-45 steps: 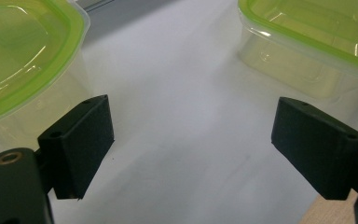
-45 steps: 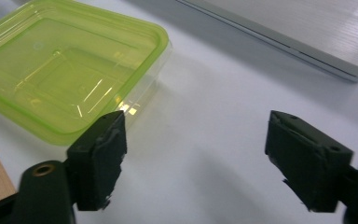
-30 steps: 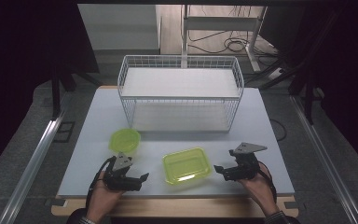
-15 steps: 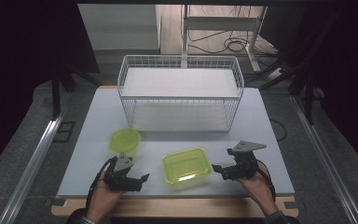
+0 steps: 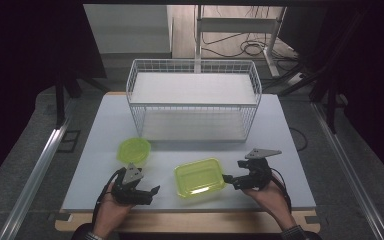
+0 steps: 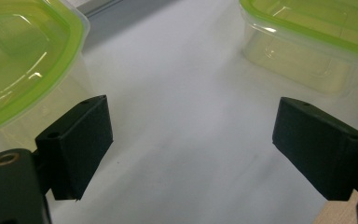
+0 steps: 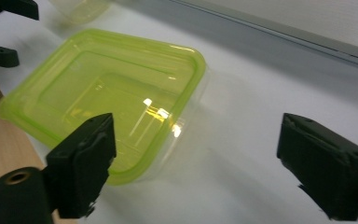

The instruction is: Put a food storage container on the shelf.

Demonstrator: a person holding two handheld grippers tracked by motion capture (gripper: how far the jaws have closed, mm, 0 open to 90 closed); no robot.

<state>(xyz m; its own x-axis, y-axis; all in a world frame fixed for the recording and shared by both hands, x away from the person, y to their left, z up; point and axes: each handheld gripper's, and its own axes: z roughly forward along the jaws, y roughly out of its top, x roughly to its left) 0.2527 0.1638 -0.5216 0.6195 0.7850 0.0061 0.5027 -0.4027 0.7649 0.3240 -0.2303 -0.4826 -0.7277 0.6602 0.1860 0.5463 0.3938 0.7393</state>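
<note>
Tongs first: right tongs [image 5: 228,178] sit spread at the right end of the rectangular clear plastic container with the lime-green lid [image 5: 199,177], nothing between the pads. Jaws have just been closing a bit, but they grip nothing yet. Left tongs [image 5: 152,192] are released too, hovering over bare white tabletop [image 5: 280,150] between that container and the round clear plastic container with a lime-green lid [image 5: 134,150].

My read: the step in hand is grabbing the rectangular box with the right tongs. To do it well I'd drop the lower pad under the lid's lip at the near corner, keep the upper pad on the lid rim, close slowly. Walls look thin and slick, so a squeeze across the body could flex or pop the lid.

Box looks empty, see-through base, green lid seated flat with a recessed centre, glare on top. It sits near the front edge of the tabletop, in front of the white wire basket [image 5: 194,80], apart from the round container.
</note>
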